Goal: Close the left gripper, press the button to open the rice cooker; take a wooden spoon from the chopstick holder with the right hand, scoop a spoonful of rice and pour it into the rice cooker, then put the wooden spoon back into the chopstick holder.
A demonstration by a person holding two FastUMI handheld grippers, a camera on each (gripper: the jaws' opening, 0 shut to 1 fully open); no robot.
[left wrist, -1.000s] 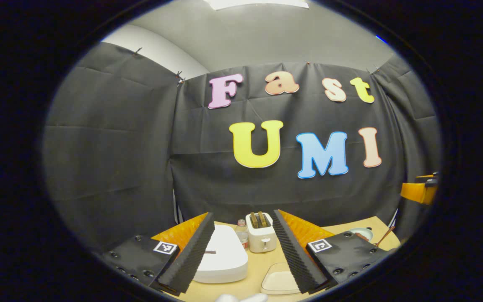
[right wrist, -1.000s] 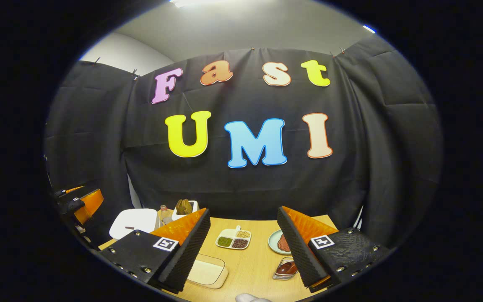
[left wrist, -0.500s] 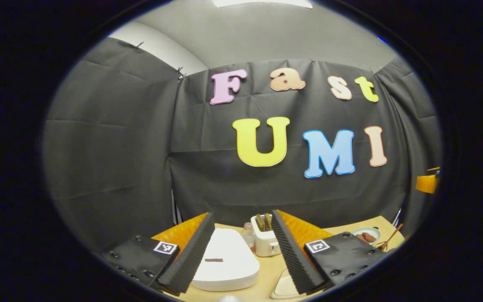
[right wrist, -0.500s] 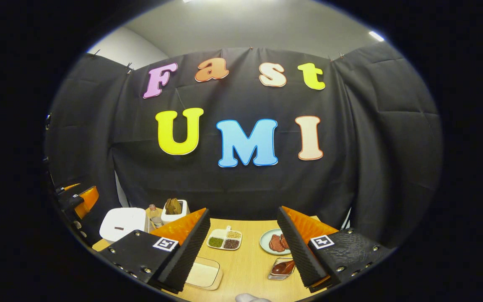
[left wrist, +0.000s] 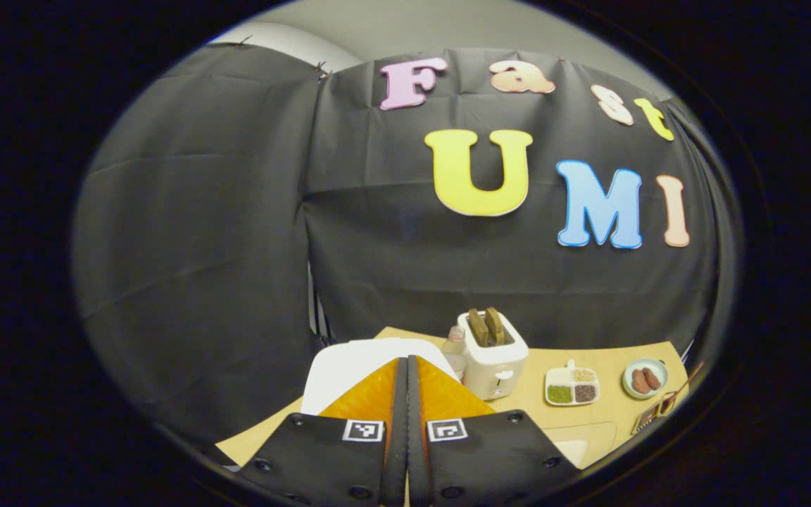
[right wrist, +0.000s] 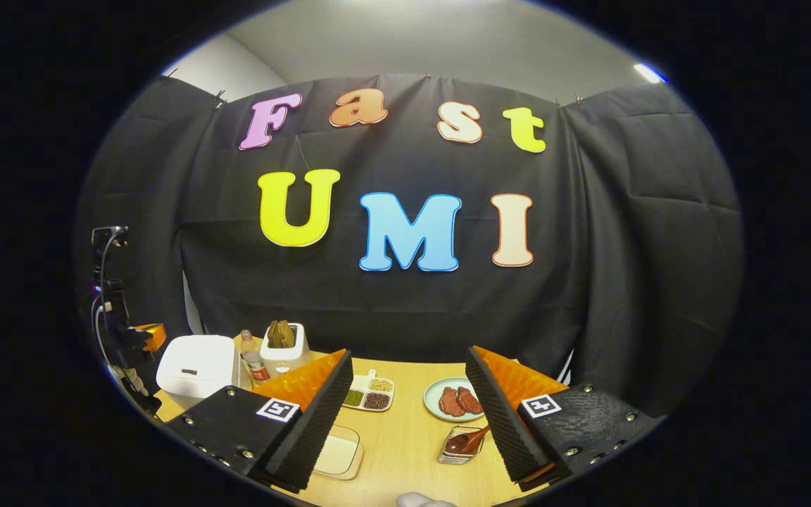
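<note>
In the left gripper view my left gripper point(left wrist: 406, 360) is shut, its two fingers pressed flat together with nothing between them. Its tips sit just in front of the white rice cooker point(left wrist: 349, 355), whose lid is down. The right gripper view shows the rice cooker point(right wrist: 194, 362) at the table's left end. My right gripper point(right wrist: 409, 355) is open and empty above the table. Below it, a wooden spoon point(right wrist: 466, 441) lies in a small clear holder point(right wrist: 456, 454). A clear box of white rice point(right wrist: 338, 454) sits by the near-left finger.
A white toaster point(right wrist: 282, 345) with bread and a small bottle point(right wrist: 254, 362) stand beside the cooker. A divided dish of grains point(right wrist: 367, 396) and a plate of meat point(right wrist: 455, 400) sit mid-table. The other gripper point(right wrist: 145, 334) shows at the left edge.
My left gripper's fingers have gone from wide apart to shut, and it has tipped down toward the rice cooker. The right gripper has drifted slightly and stays open.
</note>
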